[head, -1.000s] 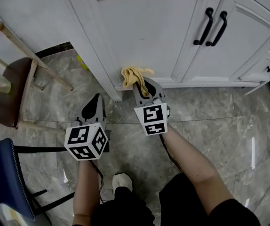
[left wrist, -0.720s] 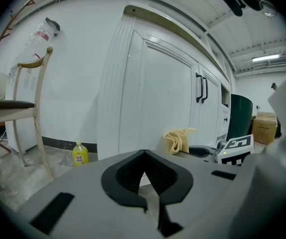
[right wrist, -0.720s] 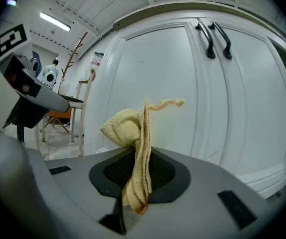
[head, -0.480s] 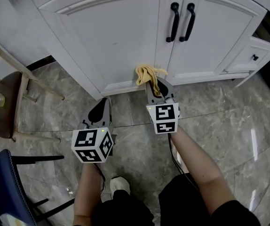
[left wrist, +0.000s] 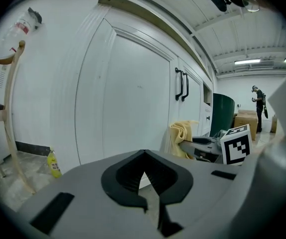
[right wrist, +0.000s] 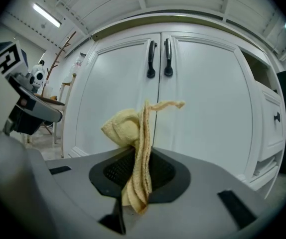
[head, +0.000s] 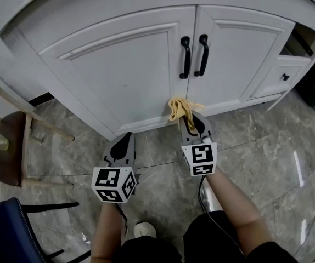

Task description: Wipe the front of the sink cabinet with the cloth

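Observation:
The white sink cabinet (head: pixel 130 64) has two panelled doors with black handles (head: pixel 193 55). A yellow cloth (head: pixel 180 108) is bunched in my right gripper (head: pixel 186 119), which is shut on it. The cloth sits low against the cabinet, where the two doors (right wrist: pixel 157 111) meet, near the base moulding. In the right gripper view the cloth (right wrist: pixel 137 148) stands up folded between the jaws. My left gripper (head: pixel 121 147) hangs to the left, shut and empty, short of the left door (left wrist: pixel 133 98).
A wooden chair (head: pixel 9 141) stands at the left on the marble floor (head: pixel 267 147). A small drawer front (head: pixel 275 78) lies right of the doors. A blue seat (head: pixel 4 229) is at the lower left. A yellow bottle (left wrist: pixel 53 164) stands on the floor by the cabinet.
The right gripper has carried the cloth rightward along the cabinet's base, from the left door to the seam between the doors. The left gripper followed alongside.

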A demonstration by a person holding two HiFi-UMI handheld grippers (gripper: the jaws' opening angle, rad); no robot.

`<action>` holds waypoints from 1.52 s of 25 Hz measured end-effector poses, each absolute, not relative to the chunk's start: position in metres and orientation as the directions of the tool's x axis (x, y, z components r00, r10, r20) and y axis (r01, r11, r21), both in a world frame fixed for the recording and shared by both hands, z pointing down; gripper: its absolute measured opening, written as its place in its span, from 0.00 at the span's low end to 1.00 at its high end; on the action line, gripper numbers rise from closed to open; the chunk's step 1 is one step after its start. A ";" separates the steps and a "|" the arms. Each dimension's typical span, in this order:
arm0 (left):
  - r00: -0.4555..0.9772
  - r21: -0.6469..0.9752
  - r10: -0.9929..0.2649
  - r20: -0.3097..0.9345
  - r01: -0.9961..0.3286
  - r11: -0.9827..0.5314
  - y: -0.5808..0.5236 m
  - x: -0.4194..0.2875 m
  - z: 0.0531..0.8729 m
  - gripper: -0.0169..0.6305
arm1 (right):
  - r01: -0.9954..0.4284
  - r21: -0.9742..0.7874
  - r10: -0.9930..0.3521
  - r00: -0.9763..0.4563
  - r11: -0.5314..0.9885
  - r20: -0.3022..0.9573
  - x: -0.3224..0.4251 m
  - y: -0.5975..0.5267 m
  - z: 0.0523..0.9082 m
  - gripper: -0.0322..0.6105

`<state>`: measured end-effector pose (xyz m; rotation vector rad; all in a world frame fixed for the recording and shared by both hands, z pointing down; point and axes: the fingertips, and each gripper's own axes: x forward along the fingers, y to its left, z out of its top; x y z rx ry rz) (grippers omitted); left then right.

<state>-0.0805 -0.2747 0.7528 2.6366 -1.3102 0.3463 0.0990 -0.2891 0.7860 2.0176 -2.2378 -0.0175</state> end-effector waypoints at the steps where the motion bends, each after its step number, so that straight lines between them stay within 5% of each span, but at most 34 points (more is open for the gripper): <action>1: 0.583 0.050 -0.761 0.286 -0.802 -0.595 -0.276 -0.085 0.746 0.05 | -0.988 0.101 -0.991 -0.109 0.117 0.081 0.095 -0.289 0.777 0.17; 10: 0.556 -0.140 -0.778 0.294 -0.780 -0.610 -0.260 -0.118 0.607 0.05 | -0.974 0.112 -0.978 -0.189 0.198 0.085 0.039 -0.285 0.644 0.17; 27: 0.513 -0.008 -0.767 0.387 -0.830 -0.558 -0.127 -0.113 0.327 0.05 | -0.917 0.061 -0.901 -0.373 0.395 0.219 -0.001 -0.170 0.341 0.17; 38: 0.430 0.079 -0.788 0.441 -0.893 -0.443 -0.006 -0.069 0.199 0.05 | -0.915 -0.012 -0.899 -0.398 0.403 0.183 0.081 -0.101 0.193 0.17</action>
